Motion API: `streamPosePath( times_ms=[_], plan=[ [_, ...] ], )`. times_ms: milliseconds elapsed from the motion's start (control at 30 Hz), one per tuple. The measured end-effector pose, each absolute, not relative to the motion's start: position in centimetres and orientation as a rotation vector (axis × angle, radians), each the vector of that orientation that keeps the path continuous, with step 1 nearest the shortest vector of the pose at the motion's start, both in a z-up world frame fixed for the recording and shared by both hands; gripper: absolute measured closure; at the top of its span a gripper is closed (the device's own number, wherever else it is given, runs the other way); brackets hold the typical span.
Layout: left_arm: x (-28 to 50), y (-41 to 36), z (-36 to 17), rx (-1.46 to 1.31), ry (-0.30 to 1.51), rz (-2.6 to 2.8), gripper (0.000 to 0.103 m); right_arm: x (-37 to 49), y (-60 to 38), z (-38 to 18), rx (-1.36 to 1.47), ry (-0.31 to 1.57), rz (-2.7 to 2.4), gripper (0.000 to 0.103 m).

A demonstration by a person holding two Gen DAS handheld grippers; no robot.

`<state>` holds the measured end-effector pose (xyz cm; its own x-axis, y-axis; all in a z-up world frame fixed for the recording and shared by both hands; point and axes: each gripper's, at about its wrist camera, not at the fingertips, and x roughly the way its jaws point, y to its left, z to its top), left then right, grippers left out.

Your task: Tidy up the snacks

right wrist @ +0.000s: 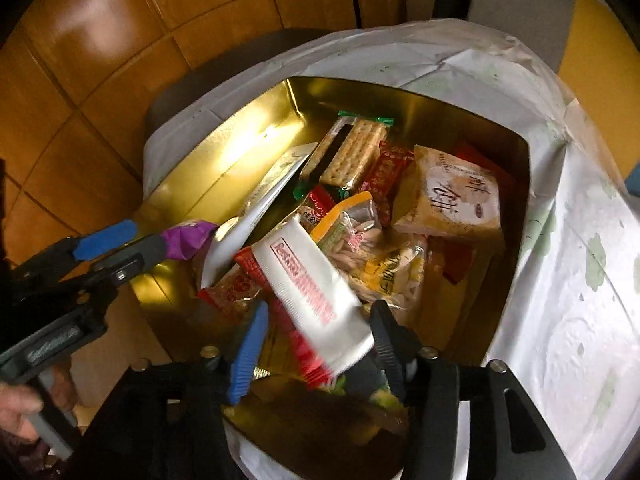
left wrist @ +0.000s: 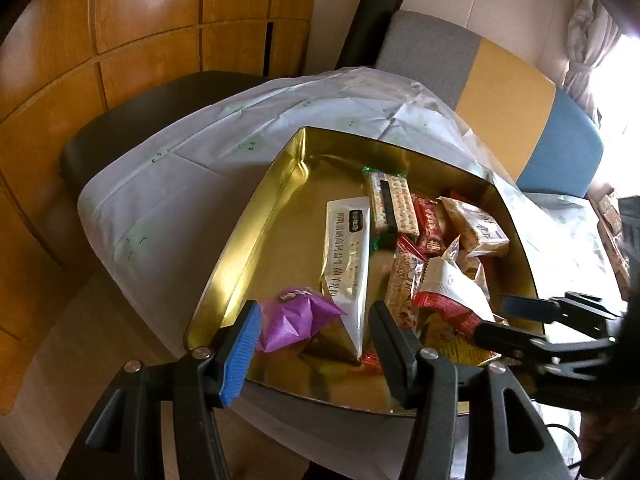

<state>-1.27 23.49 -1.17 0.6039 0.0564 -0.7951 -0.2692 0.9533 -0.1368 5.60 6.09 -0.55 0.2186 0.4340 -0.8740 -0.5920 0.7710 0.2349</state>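
Note:
A gold tin box [left wrist: 256, 216] [right wrist: 256, 140] on a white-covered table holds several snack packets. My left gripper [left wrist: 316, 320] is open over the box's near left corner; a purple packet [left wrist: 294, 318] and a long white packet [left wrist: 348, 256] lie between its fingers, untouched. It also shows in the right wrist view [right wrist: 120, 244] beside the purple packet [right wrist: 188, 240]. My right gripper [right wrist: 316, 328] is open above the box; a red and white packet [right wrist: 312, 292], blurred, lies loose between its fingers. The right gripper shows in the left wrist view [left wrist: 516, 320] by that packet [left wrist: 448, 292].
A cracker packet [left wrist: 390, 204] [right wrist: 352, 152] and a beige bag [left wrist: 478, 224] [right wrist: 452, 196] lie at the box's far side. A white tablecloth [left wrist: 168, 184] [right wrist: 568, 280] covers the table. A grey, yellow and blue chair back [left wrist: 512, 92] and wooden cabinets [left wrist: 120, 40] stand behind.

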Motion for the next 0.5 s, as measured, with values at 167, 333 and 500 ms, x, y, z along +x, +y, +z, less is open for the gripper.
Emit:
streamPosePath(
  times_ms=[167,333,500],
  plan=[
    [-1.1,22.7,-1.3,-0.236,0.911,0.176,0.046,3.7,5.2,0.7,-0.173,1.100,0.734,0.061],
    [-1.2,22.3,-0.8,-0.206,0.900,0.189,0.044,4.4,6.4,-0.6,-0.181,1.110,0.719,0.076],
    [-1.4,22.3,-0.3,-0.203,0.888,0.209,0.041,4.7,7.6,-0.9,-0.209,1.091,0.705,0.076]
  ],
)
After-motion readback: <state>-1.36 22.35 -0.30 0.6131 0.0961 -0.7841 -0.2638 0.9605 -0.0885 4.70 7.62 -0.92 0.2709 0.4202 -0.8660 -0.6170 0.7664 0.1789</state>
